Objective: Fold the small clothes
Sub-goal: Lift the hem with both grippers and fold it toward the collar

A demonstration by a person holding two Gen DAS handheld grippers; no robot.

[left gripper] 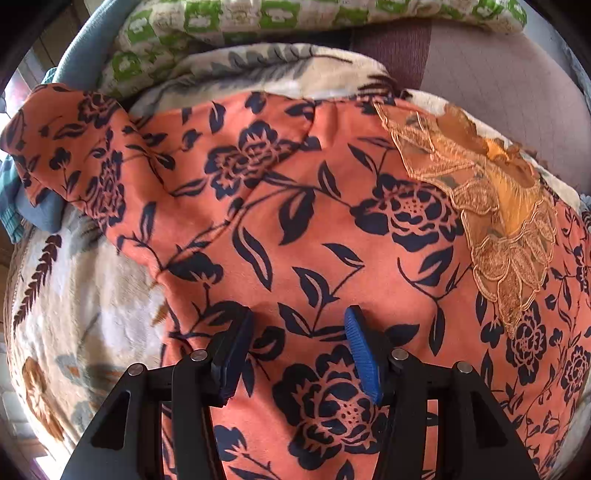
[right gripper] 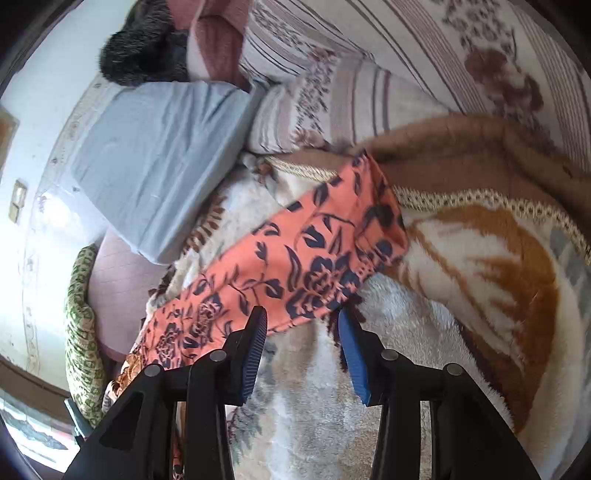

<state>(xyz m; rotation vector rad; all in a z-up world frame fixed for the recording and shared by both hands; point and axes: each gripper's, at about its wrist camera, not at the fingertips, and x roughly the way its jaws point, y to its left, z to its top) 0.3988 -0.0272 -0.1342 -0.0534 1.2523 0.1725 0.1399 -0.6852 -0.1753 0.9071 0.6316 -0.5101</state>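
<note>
orange cloth, edge just ahead of the right fingers

coral floral garment (left gripper: 295,206) lies spread on the plush blanket (right gripper: 480,266); left gripper (left gripper: 299,347) hovers over its middle, jaws apart, empty; right gripper (right gripper: 303,347) stands apart too, the hem just ahead, the sleeve's long axis slanting away up-right; right hand looks nearer a graspable edge.

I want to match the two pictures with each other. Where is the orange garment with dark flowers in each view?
Left wrist view: the orange floral garment fills the centre and right, spread flat under the camera.
Right wrist view: the same garment is a diagonal band from lower left to upper centre.
Shared landmark: the fluffy cream blanket under it; also the green patterned cloth.
</note>
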